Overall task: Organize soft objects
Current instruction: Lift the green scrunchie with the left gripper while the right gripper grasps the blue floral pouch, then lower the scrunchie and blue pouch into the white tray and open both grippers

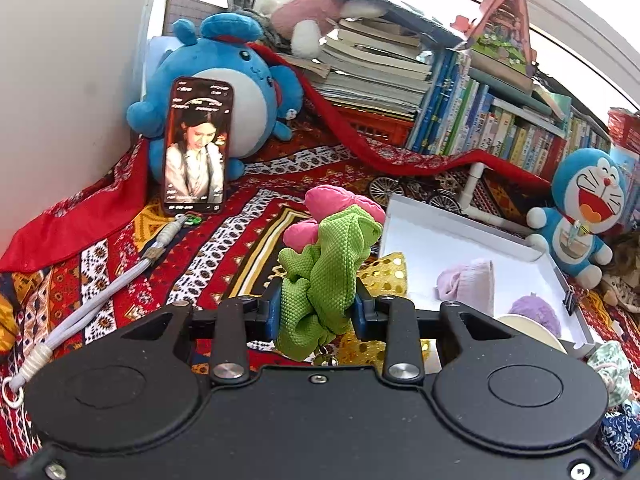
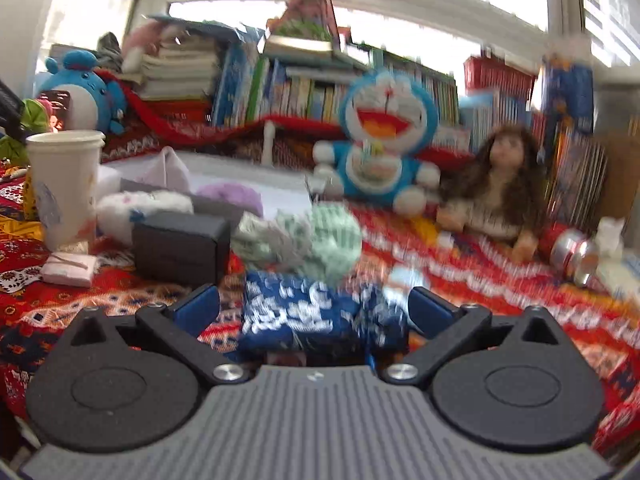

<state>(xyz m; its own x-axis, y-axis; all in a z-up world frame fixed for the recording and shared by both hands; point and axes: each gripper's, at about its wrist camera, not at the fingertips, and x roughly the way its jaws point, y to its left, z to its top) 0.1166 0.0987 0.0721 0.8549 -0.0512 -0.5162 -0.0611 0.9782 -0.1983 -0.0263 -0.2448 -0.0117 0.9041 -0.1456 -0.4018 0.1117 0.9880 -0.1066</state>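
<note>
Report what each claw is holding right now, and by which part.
Left claw grips the green-and-pink fabric toy by its lower green part. Right claw is open around the blue patterned fabric piece, holding nothing.

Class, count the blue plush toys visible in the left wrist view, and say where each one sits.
2. The blue round plush sits far left behind the phone; the Doraemon plush sits right of the white box. Others may be hidden.

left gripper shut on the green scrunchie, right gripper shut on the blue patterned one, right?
Half right. The left gripper is shut on the green scrunchie, as the left wrist view shows. The right gripper is open: the right wrist view shows its fingers spread either side of the blue patterned scrunchie, not clamping it.
</note>
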